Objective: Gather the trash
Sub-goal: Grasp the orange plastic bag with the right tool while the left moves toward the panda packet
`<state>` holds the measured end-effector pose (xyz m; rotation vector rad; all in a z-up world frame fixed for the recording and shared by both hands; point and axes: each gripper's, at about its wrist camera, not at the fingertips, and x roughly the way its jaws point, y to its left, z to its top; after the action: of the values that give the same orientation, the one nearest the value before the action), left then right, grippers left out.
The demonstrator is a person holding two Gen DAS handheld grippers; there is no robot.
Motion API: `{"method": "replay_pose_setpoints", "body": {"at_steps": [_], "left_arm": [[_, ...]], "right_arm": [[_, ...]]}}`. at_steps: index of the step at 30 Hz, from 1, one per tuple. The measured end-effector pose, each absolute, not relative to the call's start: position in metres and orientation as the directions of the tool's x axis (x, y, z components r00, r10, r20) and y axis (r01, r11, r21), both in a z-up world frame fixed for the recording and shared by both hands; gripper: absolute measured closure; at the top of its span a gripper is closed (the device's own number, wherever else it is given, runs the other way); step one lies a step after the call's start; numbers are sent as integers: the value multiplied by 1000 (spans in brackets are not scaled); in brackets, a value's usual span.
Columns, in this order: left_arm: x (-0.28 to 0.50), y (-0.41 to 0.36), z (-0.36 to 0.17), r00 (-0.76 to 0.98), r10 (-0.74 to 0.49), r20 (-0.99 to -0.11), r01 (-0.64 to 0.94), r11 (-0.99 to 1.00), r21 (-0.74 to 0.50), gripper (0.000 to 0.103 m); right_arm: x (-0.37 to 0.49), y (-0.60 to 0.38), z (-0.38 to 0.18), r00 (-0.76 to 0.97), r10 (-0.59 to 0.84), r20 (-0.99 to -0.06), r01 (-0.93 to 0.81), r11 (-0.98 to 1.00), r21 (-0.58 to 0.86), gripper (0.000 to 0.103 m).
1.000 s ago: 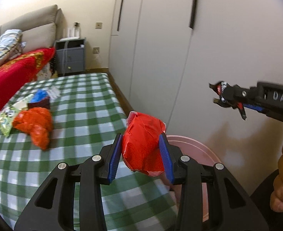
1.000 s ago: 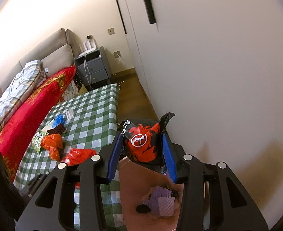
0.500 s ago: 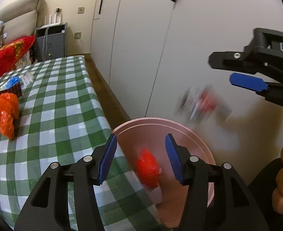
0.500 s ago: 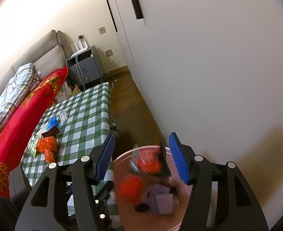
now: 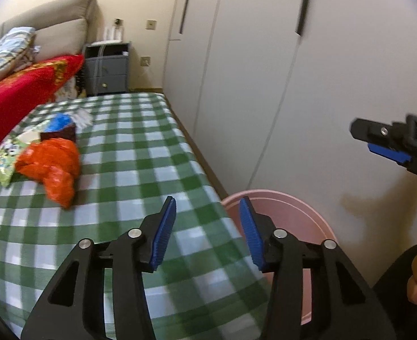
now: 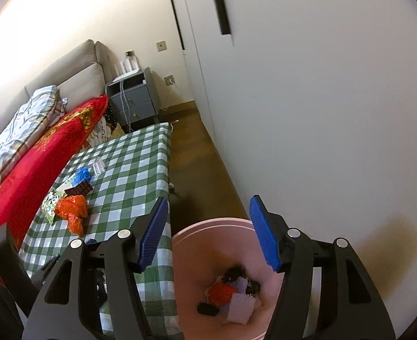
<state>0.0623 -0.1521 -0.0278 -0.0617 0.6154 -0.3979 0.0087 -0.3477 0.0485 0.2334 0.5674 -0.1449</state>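
Observation:
A pink bin (image 6: 205, 232) stands on the floor at the table's near corner; it also shows in the left wrist view (image 5: 290, 212). Red, purple and dark wrappers (image 6: 228, 297) lie at its bottom. My right gripper (image 6: 208, 235) is open and empty above the bin; it also shows in the left wrist view (image 5: 384, 144). My left gripper (image 5: 208, 232) is open and empty over the table's near right edge beside the bin. On the table lie an orange bag (image 5: 51, 164), a green packet (image 5: 5, 161), a dark chocolate wrapper (image 5: 59, 134), a blue wrapper (image 5: 61, 120) and a clear wrapper (image 5: 82, 117).
The table has a green checked cloth (image 5: 129, 170). A bed with a red blanket (image 5: 15, 90) runs along its far left side. White wardrobe doors (image 5: 265, 70) stand to the right. A grey nightstand (image 5: 106, 68) is at the back.
Both grippers opened and dropped their red wrappers into the pink bin. The left gripper has since swung back left over the table edge.

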Motion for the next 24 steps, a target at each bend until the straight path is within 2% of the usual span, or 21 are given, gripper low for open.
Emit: {"method": "replay_pose_setpoints", "body": {"at_steps": [4,8,14,24], "left_arm": [[65,-127,-23,775,-337,-535,291,941,-170,59],[69,-107,-19,804,-284,-522,230,959,-167,60],[76,-75,-16,837,-198,-510,133,978,-162,60],[79,-34,-18,851,-89,-517,19,990,-138,61]], "right_arm": [[12,-339,50,846,-53,-531,173,969,179,50],[19,-322,52,863,-11,-505,118,976,181,53],[38,-283,50,873,89,-480,1,983,184,53],[96,-215,28,830,264,-491,-154,955,255,53]]}}
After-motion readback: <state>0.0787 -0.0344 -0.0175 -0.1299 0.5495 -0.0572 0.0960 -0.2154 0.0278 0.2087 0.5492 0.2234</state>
